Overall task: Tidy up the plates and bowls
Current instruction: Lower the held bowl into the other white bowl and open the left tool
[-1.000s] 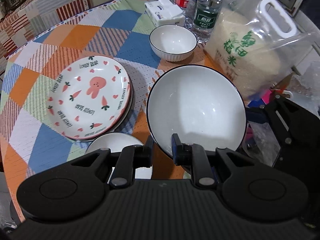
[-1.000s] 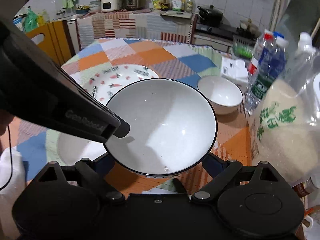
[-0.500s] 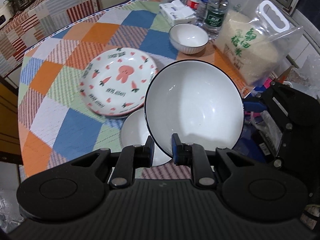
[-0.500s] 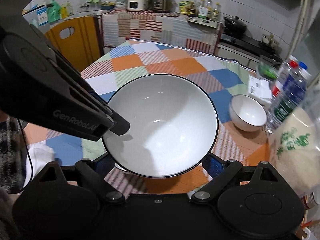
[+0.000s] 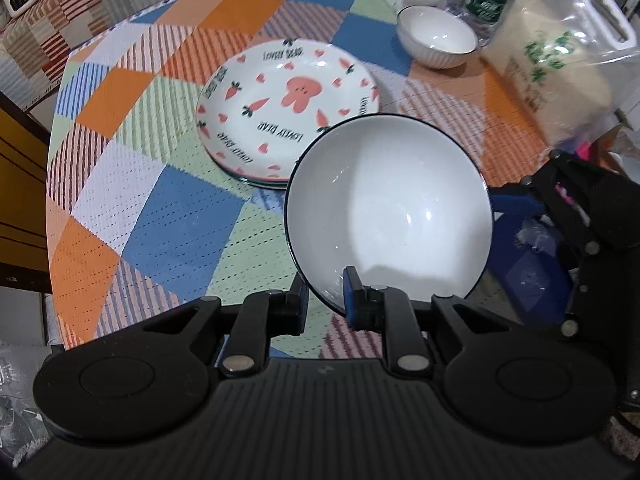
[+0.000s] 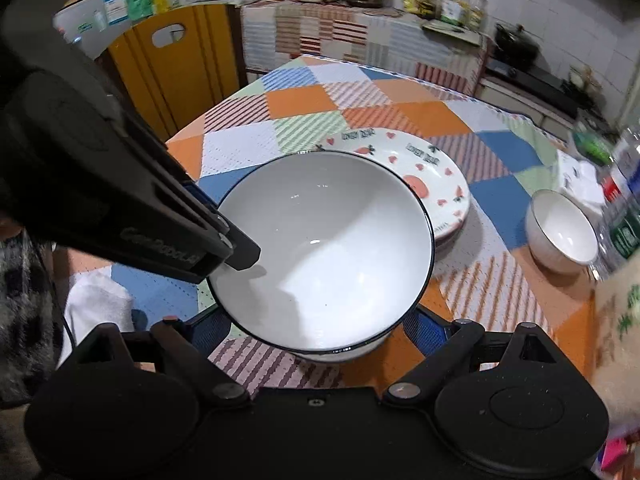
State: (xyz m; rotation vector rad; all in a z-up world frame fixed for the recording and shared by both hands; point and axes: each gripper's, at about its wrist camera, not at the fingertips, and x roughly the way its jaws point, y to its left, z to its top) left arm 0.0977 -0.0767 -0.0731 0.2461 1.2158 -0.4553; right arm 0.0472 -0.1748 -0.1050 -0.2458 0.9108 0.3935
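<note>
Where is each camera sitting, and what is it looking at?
Left wrist: rides the left gripper, looking steeply down at the big bowl it pinches by the rim; the right gripper shows on the right.
Right wrist: rides the right gripper, facing the kitchen counter; the left gripper intrudes.
Shared: big bowl, carrot plate, small bowl.

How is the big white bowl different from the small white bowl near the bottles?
The big bowl is wider, with a smooth wall; the small bowl is narrower, with a ribbed outer wall. The big bowl is tilted, its rim pinched by the left tongs; the small bowl stands upright on the tablecloth, untouched. Both are white, empty and dark-rimmed.
</note>
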